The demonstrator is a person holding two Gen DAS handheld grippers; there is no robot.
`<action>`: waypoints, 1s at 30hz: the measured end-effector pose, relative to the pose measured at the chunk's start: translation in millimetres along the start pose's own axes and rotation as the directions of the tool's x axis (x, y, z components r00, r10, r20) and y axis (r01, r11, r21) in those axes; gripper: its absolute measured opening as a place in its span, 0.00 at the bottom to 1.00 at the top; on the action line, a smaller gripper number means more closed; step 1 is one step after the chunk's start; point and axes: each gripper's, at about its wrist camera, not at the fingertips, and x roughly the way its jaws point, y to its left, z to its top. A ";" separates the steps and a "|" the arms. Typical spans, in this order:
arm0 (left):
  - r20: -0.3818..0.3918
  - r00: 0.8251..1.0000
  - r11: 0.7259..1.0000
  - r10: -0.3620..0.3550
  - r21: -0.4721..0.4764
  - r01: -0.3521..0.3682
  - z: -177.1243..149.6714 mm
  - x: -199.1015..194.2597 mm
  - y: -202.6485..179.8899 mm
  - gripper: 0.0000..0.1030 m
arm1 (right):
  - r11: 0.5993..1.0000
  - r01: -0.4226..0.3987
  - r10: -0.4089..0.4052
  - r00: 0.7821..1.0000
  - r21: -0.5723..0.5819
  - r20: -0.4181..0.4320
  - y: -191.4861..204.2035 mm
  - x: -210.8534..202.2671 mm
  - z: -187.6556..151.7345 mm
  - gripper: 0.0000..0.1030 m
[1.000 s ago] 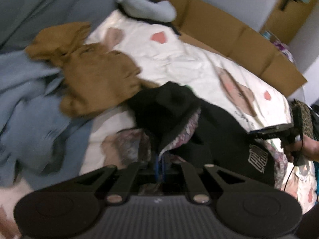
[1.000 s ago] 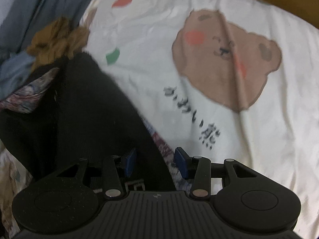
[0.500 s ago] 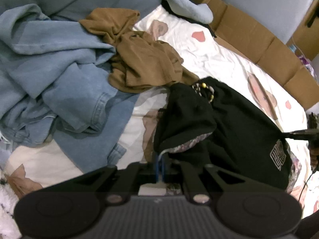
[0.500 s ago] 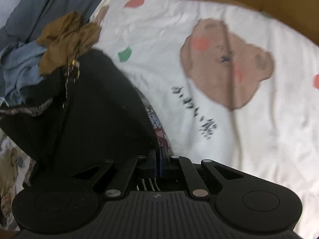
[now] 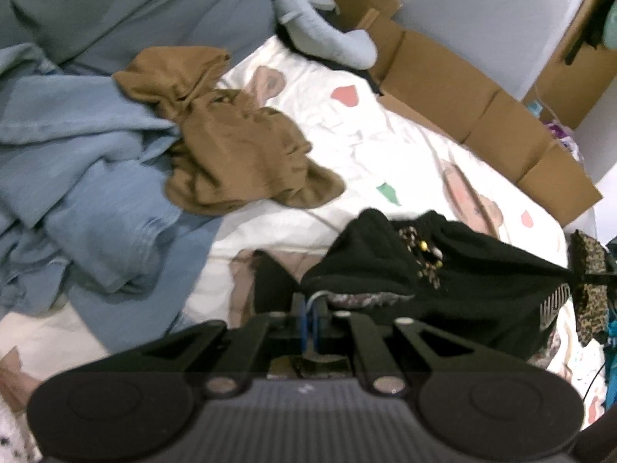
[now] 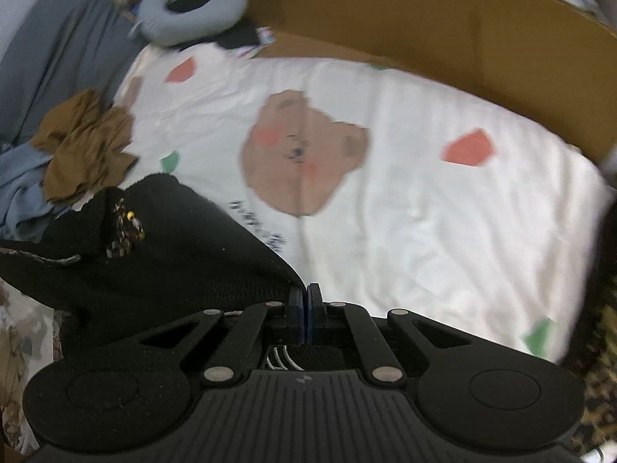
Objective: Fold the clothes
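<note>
A black garment (image 5: pixel 462 270) with a patterned lining and a small beaded trim hangs stretched between both grippers above the white bear-print bedsheet (image 5: pixel 385 146). My left gripper (image 5: pixel 310 308) is shut on its near left edge. In the right wrist view my right gripper (image 6: pixel 307 297) is shut on a corner of the same black garment (image 6: pixel 173 254), which slopes away to the left. The far end of the garment in the left wrist view runs to the other gripper at the right edge.
A brown garment (image 5: pixel 239 154) and a heap of blue denim clothes (image 5: pixel 77 177) lie to the left on the bed. A grey neck pillow (image 5: pixel 327 34) sits at the head. Cardboard boxes (image 5: pixel 482 115) line the far side. Bare bedsheet (image 6: pixel 424 212) lies right of the black garment.
The right gripper shut on the black garment's corner and rose with it. The garment lifted off the sheet and now stretches between the grippers. The left gripper shifted slightly.
</note>
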 end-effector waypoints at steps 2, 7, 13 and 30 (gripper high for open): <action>0.005 1.000 1.000 -0.022 0.012 0.022 4.7 3.1 -7.3 0.03 | 0.999 0.020 -0.021 1.000 0.030 0.011 -12.8 -15.7 -6.7 0.00; 0.018 0.996 0.994 -0.090 0.062 0.089 15.1 12.6 -34.9 0.03 | 0.993 0.075 -0.078 0.996 0.087 0.038 -37.9 -56.9 -24.5 0.00; 0.011 0.988 0.983 -0.153 0.104 0.151 17.3 28.6 -62.9 0.03 | 0.978 0.142 -0.154 0.986 0.154 0.065 -60.2 -104.0 -46.7 0.00; -0.193 0.980 0.999 -0.036 0.013 0.040 -41.1 78.4 -13.7 0.04 | 0.960 0.089 -0.054 0.989 0.265 -0.137 -69.5 -75.5 -114.8 0.19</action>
